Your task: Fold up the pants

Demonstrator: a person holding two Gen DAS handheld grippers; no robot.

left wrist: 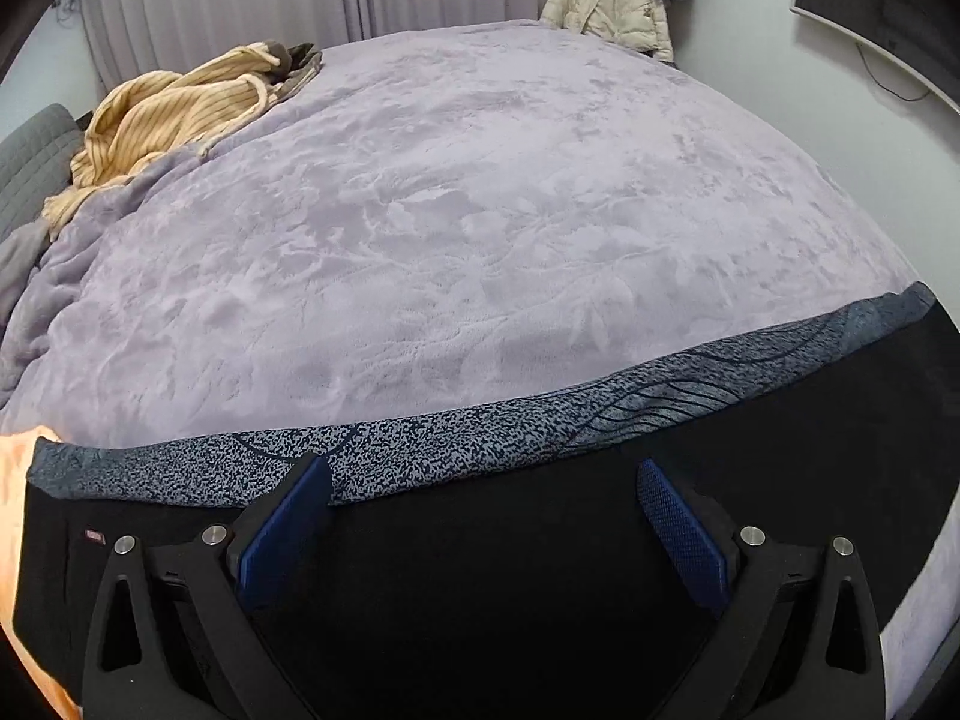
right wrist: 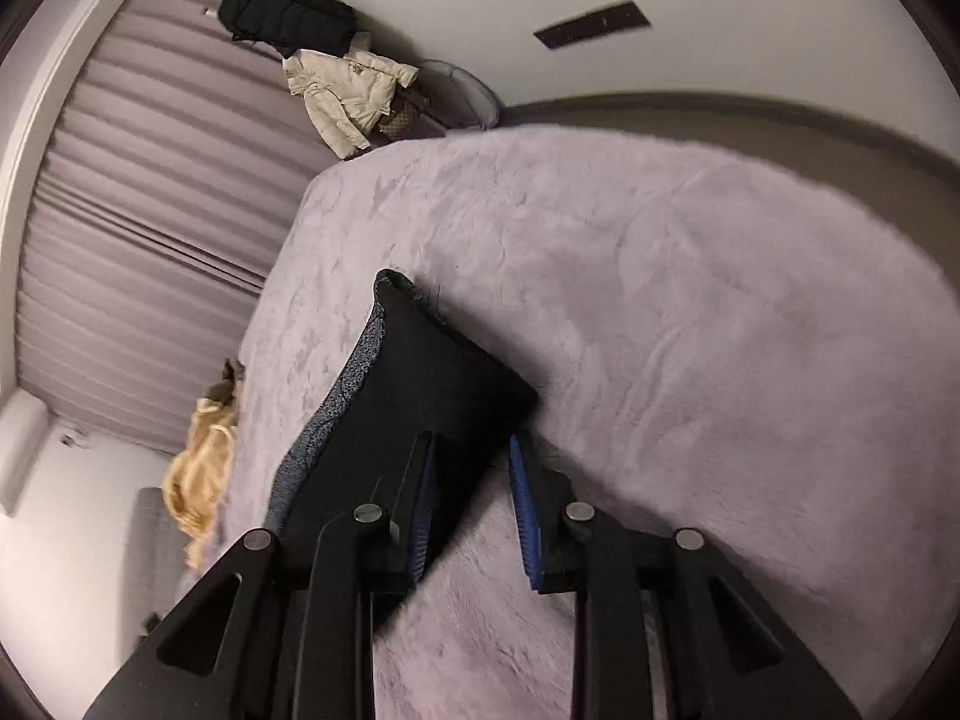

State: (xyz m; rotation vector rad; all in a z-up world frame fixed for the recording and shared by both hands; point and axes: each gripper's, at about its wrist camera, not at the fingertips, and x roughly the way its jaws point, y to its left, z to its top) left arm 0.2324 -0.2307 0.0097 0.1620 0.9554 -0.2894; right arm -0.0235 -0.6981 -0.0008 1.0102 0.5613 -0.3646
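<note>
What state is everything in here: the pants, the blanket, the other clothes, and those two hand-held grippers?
Black pants: lying flat on the bed, speckled grey band along the far edge.
Lilac blanket: spread over the bed, lightly creased.
Yellow striped garment: crumpled at the bed's far corner.
Cream jacket: hanging by the wall.
Left hand-held gripper: open wide over the pants.
Right hand-held gripper: open, pants edge between its pads, not pinched.

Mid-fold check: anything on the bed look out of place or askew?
The black pants lie flat, patterned lining showing evenly along one edge. The one stray is a crumpled yellow striped garment heaped at the lilac blanket's far corner. Both claws, left and right, are open.
</note>
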